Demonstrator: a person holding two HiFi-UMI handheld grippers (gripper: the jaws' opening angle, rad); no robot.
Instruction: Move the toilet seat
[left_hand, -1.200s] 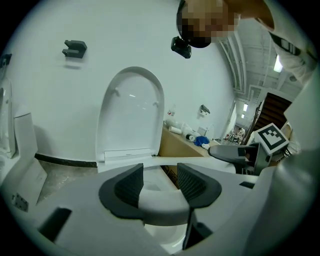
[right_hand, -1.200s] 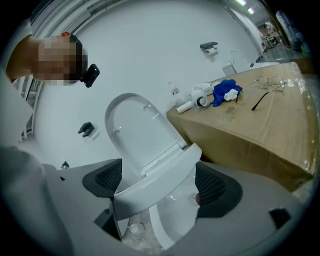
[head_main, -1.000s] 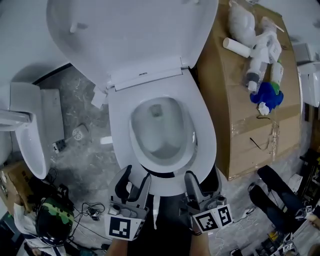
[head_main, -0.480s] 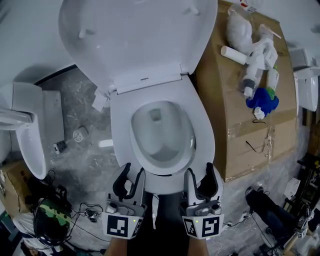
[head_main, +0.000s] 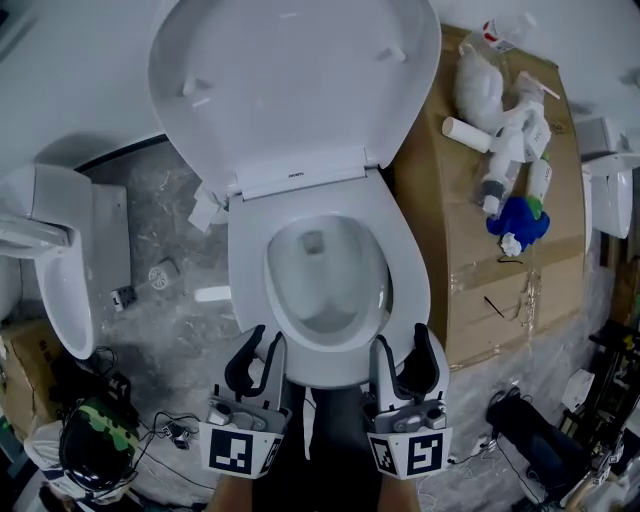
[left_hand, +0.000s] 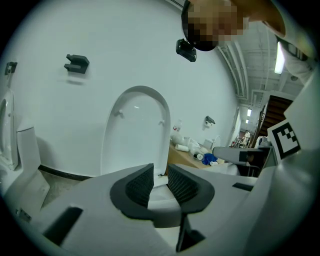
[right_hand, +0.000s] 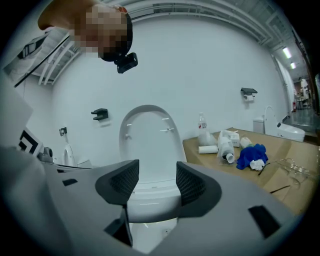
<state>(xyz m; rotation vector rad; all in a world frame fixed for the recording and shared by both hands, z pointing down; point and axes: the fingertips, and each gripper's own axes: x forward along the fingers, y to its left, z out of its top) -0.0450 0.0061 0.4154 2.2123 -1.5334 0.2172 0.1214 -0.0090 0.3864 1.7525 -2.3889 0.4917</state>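
The toilet seat (head_main: 410, 280) lies flat on the bowl in the middle of the picture. The lid (head_main: 290, 80) stands up at the top. Low down, at the seat's front edge, the left hand-held gripper (head_main: 265, 345) has just been closing. Its jaws are nearly together and pinch nothing. The right hand-held gripper (head_main: 400, 345) has been closing too. Its jaws are half apart and the seat's front shows between them, not pinched.

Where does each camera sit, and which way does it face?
Head view: on head, steeply down onto toilet seat; left tongs, right tongs at bottom.
Left gripper view: on left tongs, forward toward raised lid; own jaws apart, just been closing, nothing pinched.
Right gripper view: on right tongs, likewise.
Shared: both gripper views show lid and cardboard box.
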